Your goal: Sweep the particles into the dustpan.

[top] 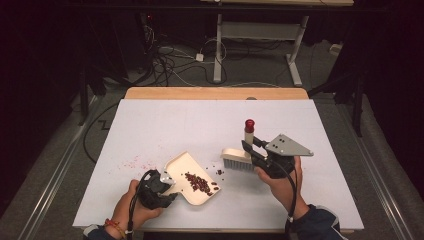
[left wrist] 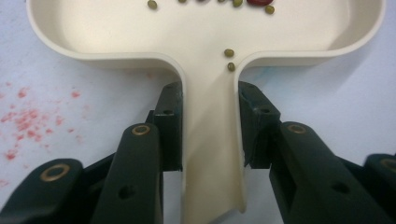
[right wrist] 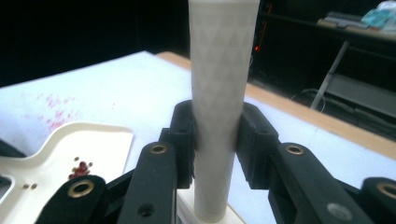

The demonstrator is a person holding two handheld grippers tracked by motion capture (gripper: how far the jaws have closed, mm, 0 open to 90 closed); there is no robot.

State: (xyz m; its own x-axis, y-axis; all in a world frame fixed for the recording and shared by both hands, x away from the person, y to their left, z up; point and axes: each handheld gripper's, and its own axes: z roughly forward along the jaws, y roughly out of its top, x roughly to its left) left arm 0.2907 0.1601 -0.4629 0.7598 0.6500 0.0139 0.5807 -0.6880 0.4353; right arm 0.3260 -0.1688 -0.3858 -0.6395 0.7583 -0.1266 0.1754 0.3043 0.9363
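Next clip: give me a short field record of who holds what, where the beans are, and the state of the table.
left tool: shut on dustpan handle
dustpan: cream, flat on the table, holding a pile of beans
right tool: shut on brush handle
brush: upright, bristles down, just right of the dustpan
beans: mostly in the dustpan; a few loose ones near its edge
table: white top, red stains left of the dustpan

dustpan (top: pixel 192 181): cream, flat, holding beans (top: pixel 198 183) | brush (top: pixel 239 158): upright beside it

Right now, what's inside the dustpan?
The dustpan holds a pile of dark red beans plus small green ones. Whatever lies beneath the pile is covered.
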